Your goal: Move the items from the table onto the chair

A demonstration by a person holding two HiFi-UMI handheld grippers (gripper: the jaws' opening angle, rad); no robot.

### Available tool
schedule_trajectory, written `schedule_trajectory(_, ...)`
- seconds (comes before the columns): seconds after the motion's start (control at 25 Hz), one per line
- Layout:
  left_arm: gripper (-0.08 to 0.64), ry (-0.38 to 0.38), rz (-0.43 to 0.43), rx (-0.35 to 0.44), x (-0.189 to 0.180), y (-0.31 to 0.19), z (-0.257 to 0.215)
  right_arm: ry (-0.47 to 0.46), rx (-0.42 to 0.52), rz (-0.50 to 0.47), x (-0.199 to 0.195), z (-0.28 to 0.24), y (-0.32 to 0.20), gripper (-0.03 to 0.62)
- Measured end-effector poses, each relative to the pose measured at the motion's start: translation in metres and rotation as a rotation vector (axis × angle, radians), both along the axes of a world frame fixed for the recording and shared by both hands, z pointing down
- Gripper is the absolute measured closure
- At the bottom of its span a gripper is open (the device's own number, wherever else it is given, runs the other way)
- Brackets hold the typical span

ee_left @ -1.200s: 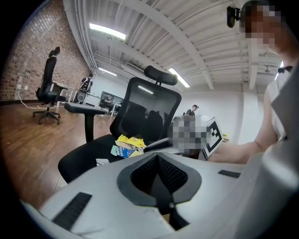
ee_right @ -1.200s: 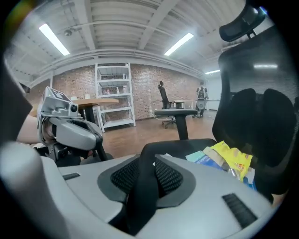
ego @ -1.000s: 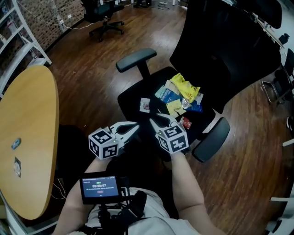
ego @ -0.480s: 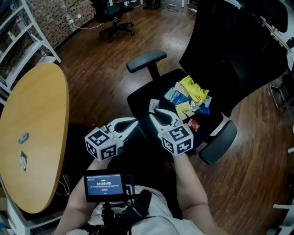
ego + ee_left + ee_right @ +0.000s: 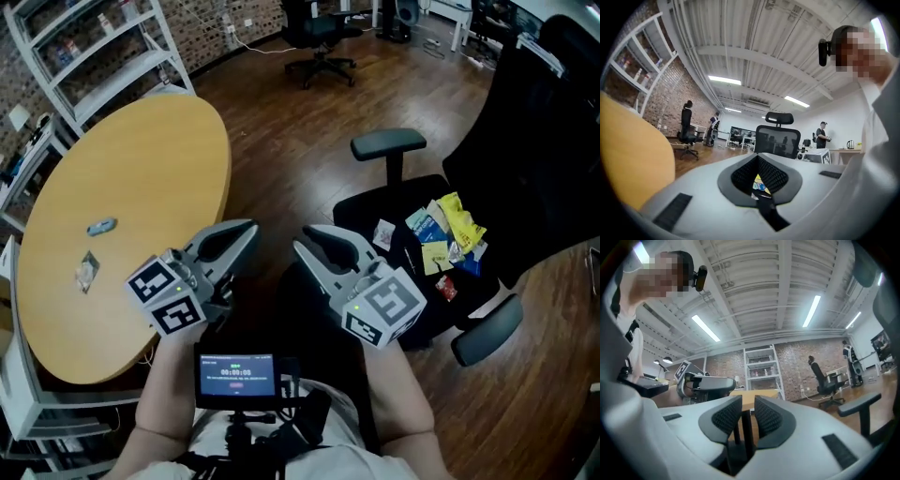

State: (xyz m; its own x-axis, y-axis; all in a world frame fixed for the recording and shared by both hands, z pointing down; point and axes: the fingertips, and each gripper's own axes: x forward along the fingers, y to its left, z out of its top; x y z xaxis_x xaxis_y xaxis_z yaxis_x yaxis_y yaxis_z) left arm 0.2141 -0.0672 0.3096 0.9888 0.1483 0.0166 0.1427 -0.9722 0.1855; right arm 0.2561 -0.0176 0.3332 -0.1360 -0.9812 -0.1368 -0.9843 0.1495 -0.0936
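Bluish packet point(image 5: 101, 226) and silvery packet point(image 5: 86, 272) lie on worktop point(image 5: 159, 150), well left of my left tool point(image 5: 242, 231), which is pressed together. My right tool point(image 5: 305, 242), slightly spread, has just been closing on nothing.

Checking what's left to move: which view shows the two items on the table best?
Head view: the blue-grey piece and small packet lie plainly on the table. Left and right gripper views show only a strip of tabletop, neither item.

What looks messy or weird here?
Only the packets: they lie in a jumbled, overlapping heap on the chair seat instead of neatly. Nothing looks spilled or broken.
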Motion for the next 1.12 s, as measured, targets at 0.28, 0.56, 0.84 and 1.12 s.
schedule_trajectory(0.28,0.552,-0.028,-0.154,0.144,-0.099,-0.032,-0.011,-0.026,0.059,-0.199,-0.083,-0.019,-0.06,0.508)
schedule_trajectory(0.56,0.552,-0.031,-0.368,0.187,-0.2,-0.084,-0.016,0.041,0.092,-0.426,-0.179,-0.041,-0.112,0.506)
schedule_trajectory(0.84,0.552,-0.043,-0.545,0.146,-0.3,-0.119,-0.008,0.106,0.045,-0.608,-0.28,-0.045,-0.161,0.508)
schedule_trajectory(1.12,0.552,-0.056,-0.659,0.164,-0.368,-0.135,-0.007,0.229,-0.042,-0.658,-0.334,-0.048,-0.169,0.589)
